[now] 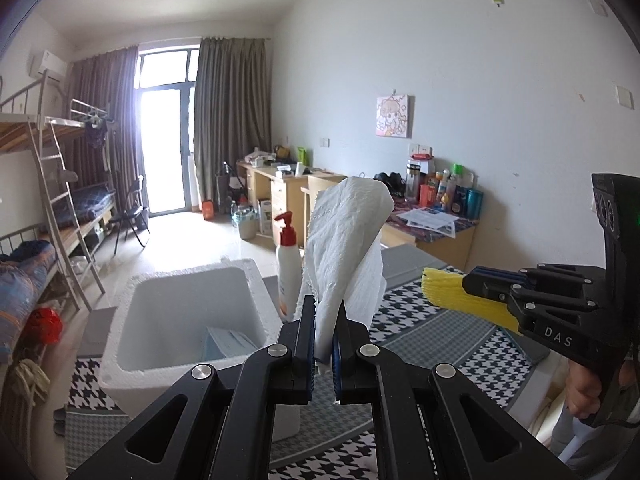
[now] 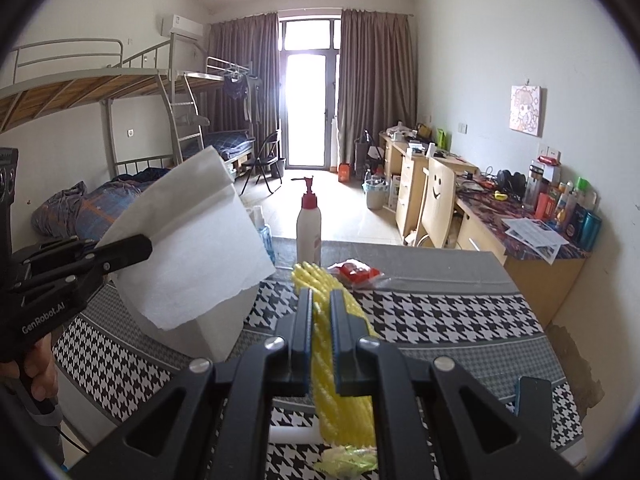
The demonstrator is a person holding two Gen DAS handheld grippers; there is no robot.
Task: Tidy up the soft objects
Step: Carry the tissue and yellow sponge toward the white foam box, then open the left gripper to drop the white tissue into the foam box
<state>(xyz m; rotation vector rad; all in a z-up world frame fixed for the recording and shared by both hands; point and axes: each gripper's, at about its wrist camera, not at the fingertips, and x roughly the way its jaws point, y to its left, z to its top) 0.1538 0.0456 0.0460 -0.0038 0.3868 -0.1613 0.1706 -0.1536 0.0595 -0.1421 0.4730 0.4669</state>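
Note:
My left gripper (image 1: 323,320) is shut on a white paper towel (image 1: 344,248) and holds it up in the air above the table, beside a white foam box (image 1: 248,280). The towel also shows in the right wrist view (image 2: 192,248), where it hides most of the box. My right gripper (image 2: 320,308) is shut on a yellow foam net sleeve (image 2: 340,392), held above the houndstooth tablecloth (image 2: 440,312). In the left wrist view the right gripper (image 1: 468,284) and the yellow sleeve (image 1: 444,292) are at the right, above the table.
A white pump bottle with a red top (image 2: 309,228) stands at the table's far edge, next to the box. A red packet in clear wrap (image 2: 356,272) lies behind the yellow sleeve. A blue-green packet (image 1: 228,342) lies inside the box. A yellow-green item (image 2: 348,460) lies near the table's front edge.

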